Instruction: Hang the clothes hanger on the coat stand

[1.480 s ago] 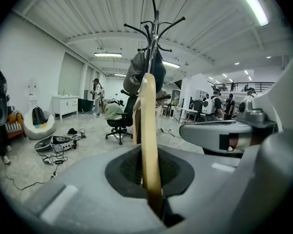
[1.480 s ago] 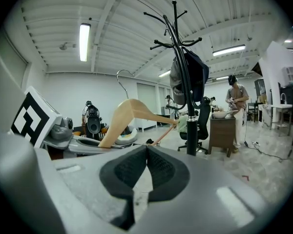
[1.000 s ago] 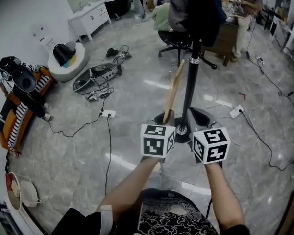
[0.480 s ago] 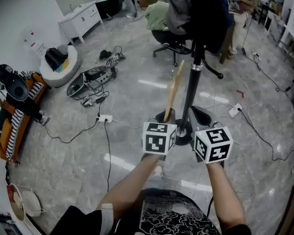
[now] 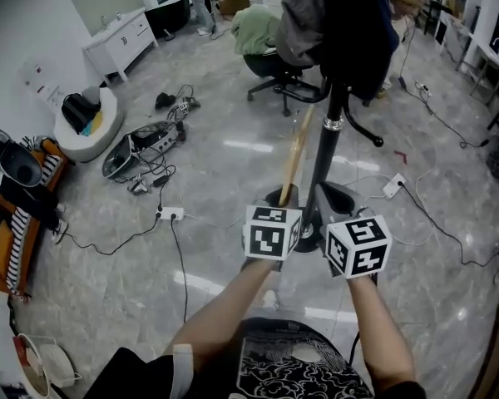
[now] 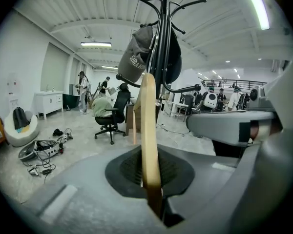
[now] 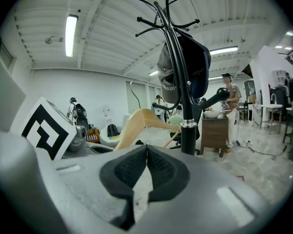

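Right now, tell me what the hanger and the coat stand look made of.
The hanger: probably wood, pale tan, smooth matte, no glint. The coat stand: likely metal, glossy black tube with a shiny silver collar; paint or coating can't be told.

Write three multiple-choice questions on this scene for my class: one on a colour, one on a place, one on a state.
1. What colour is the pole of the coat stand?
A. White
B. Black
C. Red

2. Where is the wooden hanger?
A. Lying on the floor
B. Hooked on the coat stand
C. Between the jaws of the left gripper

3. How do the jaws of the right gripper stand?
A. Together, holding nothing
B. Wide apart
C. Clamped on the wooden hanger

Answers:
1 B: the pole shows black in all three views.
2 C: the left gripper view shows its jaws pinching the hanger's wooden arm, short of the stand.
3 A: the right gripper view shows the pads meeting with nothing between them.
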Demonstrator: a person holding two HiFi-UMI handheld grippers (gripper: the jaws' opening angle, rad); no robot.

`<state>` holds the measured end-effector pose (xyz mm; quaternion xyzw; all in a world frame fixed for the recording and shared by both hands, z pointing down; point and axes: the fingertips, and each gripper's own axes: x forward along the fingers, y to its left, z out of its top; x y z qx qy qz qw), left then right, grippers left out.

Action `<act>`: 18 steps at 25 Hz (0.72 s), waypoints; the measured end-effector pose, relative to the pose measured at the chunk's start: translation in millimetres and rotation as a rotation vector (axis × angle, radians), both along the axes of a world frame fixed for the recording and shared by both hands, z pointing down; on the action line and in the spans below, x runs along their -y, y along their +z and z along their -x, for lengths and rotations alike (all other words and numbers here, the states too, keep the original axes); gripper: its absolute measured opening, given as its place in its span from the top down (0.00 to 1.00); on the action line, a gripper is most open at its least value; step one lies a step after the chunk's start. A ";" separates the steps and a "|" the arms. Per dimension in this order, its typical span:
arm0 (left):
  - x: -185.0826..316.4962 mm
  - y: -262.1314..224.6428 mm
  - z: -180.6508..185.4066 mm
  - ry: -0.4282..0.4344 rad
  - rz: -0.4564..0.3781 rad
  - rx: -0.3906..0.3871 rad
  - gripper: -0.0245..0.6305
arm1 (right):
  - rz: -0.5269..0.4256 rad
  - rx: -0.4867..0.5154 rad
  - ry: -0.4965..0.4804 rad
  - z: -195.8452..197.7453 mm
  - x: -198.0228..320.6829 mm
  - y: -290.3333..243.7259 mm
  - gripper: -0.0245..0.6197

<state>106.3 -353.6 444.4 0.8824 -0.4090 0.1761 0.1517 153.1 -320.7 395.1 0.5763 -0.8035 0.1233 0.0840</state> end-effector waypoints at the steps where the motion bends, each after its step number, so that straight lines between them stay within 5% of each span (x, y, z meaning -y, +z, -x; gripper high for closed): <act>1: 3.2 1.1 -0.7 0.006 0.002 0.001 0.96 | 0.001 -0.001 0.004 0.3 2.6 0.6 0.96; 18: 58.1 12.3 -14.3 0.077 0.013 -0.003 0.96 | -0.001 -0.023 0.054 0.7 51.3 6.3 0.96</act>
